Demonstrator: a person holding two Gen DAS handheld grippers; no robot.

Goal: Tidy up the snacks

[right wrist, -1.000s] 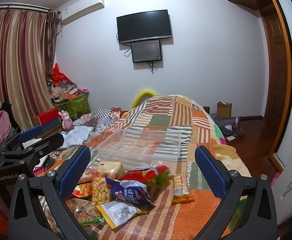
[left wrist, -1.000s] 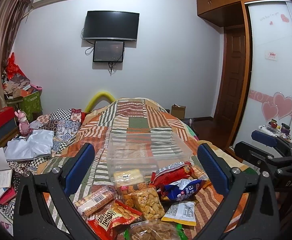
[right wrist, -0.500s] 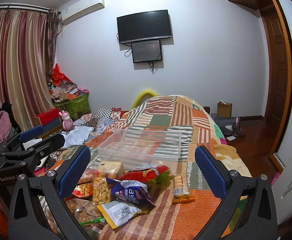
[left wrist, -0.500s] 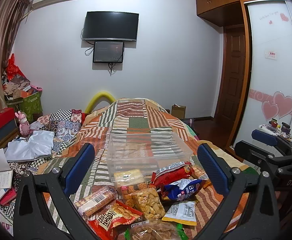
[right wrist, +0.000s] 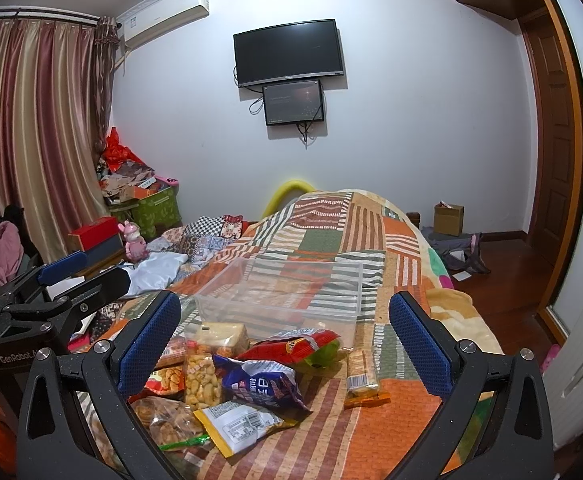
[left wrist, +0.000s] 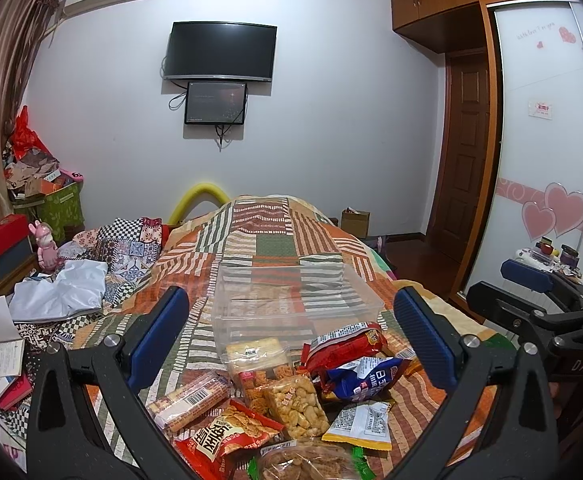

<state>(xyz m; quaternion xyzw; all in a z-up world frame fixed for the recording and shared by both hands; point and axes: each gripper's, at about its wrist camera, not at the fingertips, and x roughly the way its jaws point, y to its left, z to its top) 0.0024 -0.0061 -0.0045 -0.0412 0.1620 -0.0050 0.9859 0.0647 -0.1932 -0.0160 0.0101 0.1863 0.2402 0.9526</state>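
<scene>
From the left wrist: left gripper (left wrist: 291, 336) spread wide, holding nothing, hovering above the patchwork bedspread (left wrist: 275, 240); clear plastic bin (left wrist: 291, 300) straight ahead with nothing inside, long axis across the view; heap of snack packs just nearer than its front wall — sleeve of crackers (left wrist: 189, 400) lying diagonally at lower left, clear bag of square biscuits (left wrist: 257, 364) touching the bin's front, red chip bag (left wrist: 345, 344) and blue bag (left wrist: 365, 376) to the right, yellow-trimmed sachet (left wrist: 361, 424) nearest. Right gripper (left wrist: 531, 280) off at the right edge, apart from the pile. From the right wrist: right gripper (right wrist: 283, 340) likewise wide open and unladen; same bin (right wrist: 287, 296) ahead and slightly left; a lone wafer bar (right wrist: 361, 372) lying apart on the right side of the heap, long axis pointing away, bare quilt around it (probably the easiest first pick, and nearer this hand). Bed edge falling away to the right; open room above the bin for a drop.
</scene>
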